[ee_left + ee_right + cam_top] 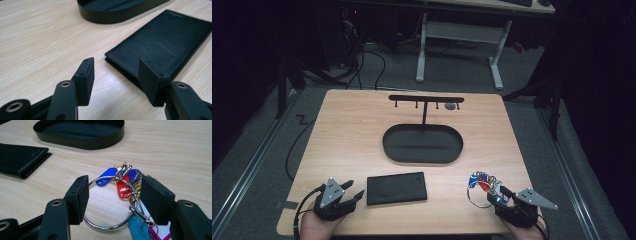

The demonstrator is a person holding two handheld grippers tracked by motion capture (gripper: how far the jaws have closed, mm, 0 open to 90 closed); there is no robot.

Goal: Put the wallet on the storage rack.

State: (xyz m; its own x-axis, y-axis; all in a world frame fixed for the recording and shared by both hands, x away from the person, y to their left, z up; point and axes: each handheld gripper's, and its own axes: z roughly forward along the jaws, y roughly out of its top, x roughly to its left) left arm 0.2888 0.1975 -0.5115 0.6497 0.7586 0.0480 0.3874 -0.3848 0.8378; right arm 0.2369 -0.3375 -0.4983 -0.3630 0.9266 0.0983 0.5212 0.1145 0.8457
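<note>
while the right gripper [113, 197] stands with its jaws wide apart and gripping nothing, the key ring [110, 205] lies flat on the table between them, its steel hoop passing just beside the left pad and its cluster of coloured tags (blue, red, teal, pink) bunched against the right pad. the left gripper [115, 75] is likewise spread open and empty, with the near corner of the black leather wallet [162, 42] just ahead of its right jaw, not between the pads. in the high view the wallet [396, 188] lies between the two grippers near the front edge of the wooden table [347, 130]. bare wood lies beyond, up to the black oval tray [422, 144] with its hook stand [426, 100].
</note>
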